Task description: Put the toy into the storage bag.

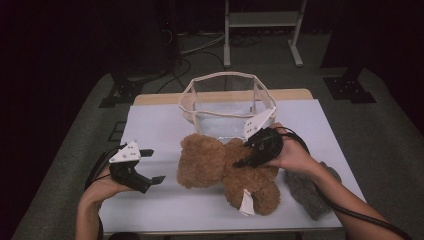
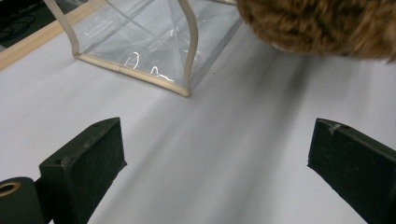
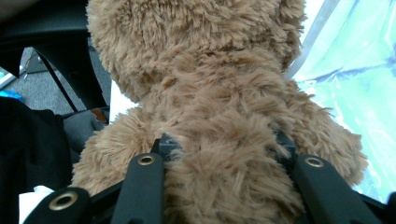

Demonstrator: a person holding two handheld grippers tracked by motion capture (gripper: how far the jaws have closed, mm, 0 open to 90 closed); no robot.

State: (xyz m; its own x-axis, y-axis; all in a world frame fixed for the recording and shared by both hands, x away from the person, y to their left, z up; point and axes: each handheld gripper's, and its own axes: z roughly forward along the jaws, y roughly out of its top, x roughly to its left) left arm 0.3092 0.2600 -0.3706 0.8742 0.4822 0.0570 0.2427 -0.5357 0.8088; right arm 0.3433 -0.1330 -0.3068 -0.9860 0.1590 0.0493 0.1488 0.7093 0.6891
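Note:
A brown teddy bear (image 1: 215,167) lies on the white table top (image 1: 155,125), with a white tag near its lower end. My right gripper (image 1: 248,154) comes in from the right and is shut on the bear's body. In the right gripper view the two black jaws of my right gripper (image 3: 224,143) press into the fur of the bear (image 3: 201,60) from both sides. My left gripper (image 1: 155,165) rests to the left of the bear, apart from it. Its jaws stand wide open (image 2: 217,144) over bare table, with the bear's fur (image 2: 322,23) farther off.
A clear plastic bag with cream trim (image 1: 227,102) stands open just behind the bear; its corner (image 2: 154,51) lies ahead of my left gripper. A grey cloth (image 1: 312,190) lies at the table's right edge. Beyond the table are a dark floor, cables and a white frame (image 1: 262,30).

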